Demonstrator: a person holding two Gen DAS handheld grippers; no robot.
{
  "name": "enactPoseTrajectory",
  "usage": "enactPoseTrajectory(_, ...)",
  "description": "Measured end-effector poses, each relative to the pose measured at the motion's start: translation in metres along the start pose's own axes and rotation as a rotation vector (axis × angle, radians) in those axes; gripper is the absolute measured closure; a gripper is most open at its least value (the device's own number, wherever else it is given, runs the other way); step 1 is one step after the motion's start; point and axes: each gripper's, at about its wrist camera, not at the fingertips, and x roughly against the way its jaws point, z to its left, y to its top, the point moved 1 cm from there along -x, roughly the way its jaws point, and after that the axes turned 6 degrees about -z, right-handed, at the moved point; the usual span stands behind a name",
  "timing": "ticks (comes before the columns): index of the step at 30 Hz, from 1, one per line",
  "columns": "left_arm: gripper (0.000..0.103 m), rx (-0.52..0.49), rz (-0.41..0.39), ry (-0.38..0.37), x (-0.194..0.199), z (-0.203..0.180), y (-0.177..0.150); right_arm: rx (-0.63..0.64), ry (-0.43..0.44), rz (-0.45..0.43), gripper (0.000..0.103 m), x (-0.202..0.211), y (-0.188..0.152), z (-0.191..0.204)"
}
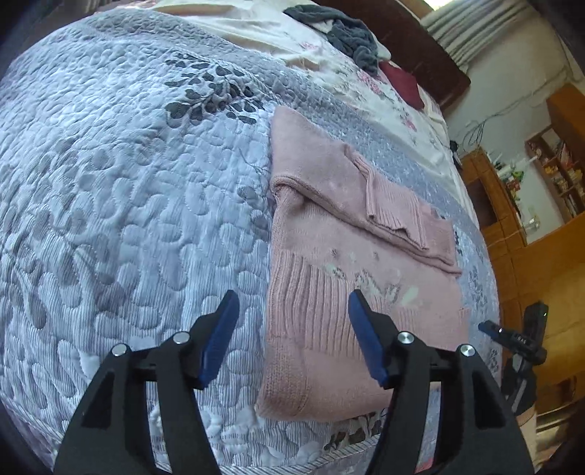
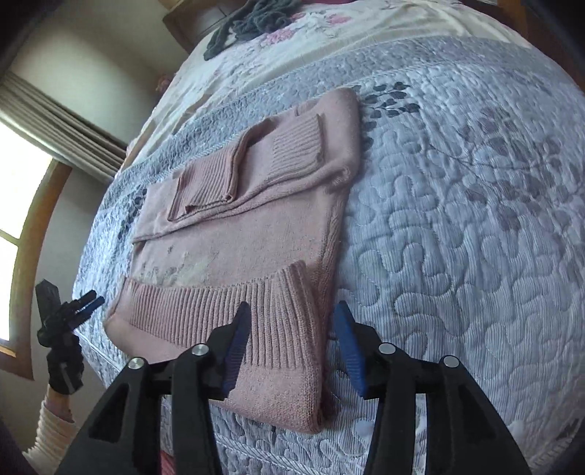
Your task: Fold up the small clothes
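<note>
Right now, through my left wrist camera, the left tongs (image 1: pixel 290 338) stand wide apart and grip nothing. They hover over the near left corner of the pink sweater (image 1: pixel 340 263), which lies folded flat on the quilted bed (image 1: pixel 128 182). One blue pad sits out over bare quilt to the left of the knit edge, the other over the ribbed hem, so the sweater's left border runs between them. The sleeves are folded across the upper part of the garment. Far at the right edge of this view I see the right tongs (image 1: pixel 490 329), too small here to judge their opening. A grey garment (image 1: pixel 347 33) lies well apart at the head of the bed.

Through my right wrist camera, the right tongs (image 2: pixel 292 347) are also wide and hold nothing. They straddle the sweater's (image 2: pixel 237 226) near right corner: the left pad over the ribbed hem, the right pad over quilt (image 2: pixel 457 237) just beside the knit edge. At the far left, the left tongs (image 2: pixel 89 303) show in a black-gloved hand (image 2: pixel 65 369).
</note>
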Motion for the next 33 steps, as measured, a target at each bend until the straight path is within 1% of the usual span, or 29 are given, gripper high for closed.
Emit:
enactPoseTrajectory(3,0.039,-0.092,0.041,0.046,-0.02,-0.014,-0.004,0.062,-0.041,0.033,0.054,-0.019,0.001,0.014)
enactPoseTrajectory(8,0.039,-0.227,0.092,0.138,-0.048,-0.027,-0.006,0.133,-0.096,0.077,0.054,-0.046,-0.001,0.026)
enactPoseTrajectory(10,0.043,-0.26,0.104,0.159,-0.056,-0.03,-0.008,0.159,-0.114,0.083,0.055,-0.051,-0.003,0.028)
enactPoseTrajectory(11,0.052,-0.27,0.109,0.171,-0.058,-0.032,-0.009,0.174,-0.124,0.079,0.064,-0.052,-0.004,0.03)
enactPoseTrajectory(12,0.064,-0.275,0.112,0.172,-0.059,-0.034,-0.01,0.185,-0.128,0.076,0.07,-0.052,-0.006,0.03)
enactPoseTrajectory(13,0.069,-0.275,0.108,0.177,-0.058,-0.035,-0.01,0.192,-0.126,0.076,0.081,-0.051,-0.007,0.031)
enactPoseTrajectory(14,0.074,-0.278,0.096,0.18,-0.056,-0.036,-0.011,0.195,-0.118,0.072,0.089,-0.049,-0.008,0.031)
enactPoseTrajectory(15,0.089,-0.283,0.083,0.175,-0.053,-0.037,-0.012,0.199,-0.113,0.067,0.09,-0.047,-0.009,0.032)
enactPoseTrajectory(16,0.093,-0.285,0.073,0.172,-0.049,-0.039,-0.013,0.205,-0.115,0.058,0.091,-0.042,-0.01,0.032)
enactPoseTrajectory(18,0.093,-0.277,0.046,0.16,-0.037,-0.041,-0.015,0.214,-0.105,0.037,0.092,-0.031,-0.012,0.036)
enactPoseTrajectory(22,0.094,-0.283,-0.023,0.115,-0.006,-0.046,-0.027,0.221,-0.055,-0.015,0.092,-0.003,-0.022,0.043)
enactPoseTrajectory(26,0.094,-0.294,-0.07,0.077,0.021,-0.053,-0.046,0.193,0.003,-0.058,0.092,0.021,-0.034,0.047)
enactPoseTrajectory(28,0.094,-0.296,-0.097,0.077,0.03,-0.056,-0.05,0.18,0.013,-0.077,0.093,0.03,-0.037,0.05)
enactPoseTrajectory(30,0.095,-0.291,-0.128,0.066,0.038,-0.06,-0.047,0.174,0.019,-0.098,0.093,0.038,-0.033,0.053)
enactPoseTrajectory(33,0.095,-0.28,-0.177,0.038,0.048,-0.07,-0.032,0.172,0.041,-0.13,0.093,0.052,-0.021,0.059)
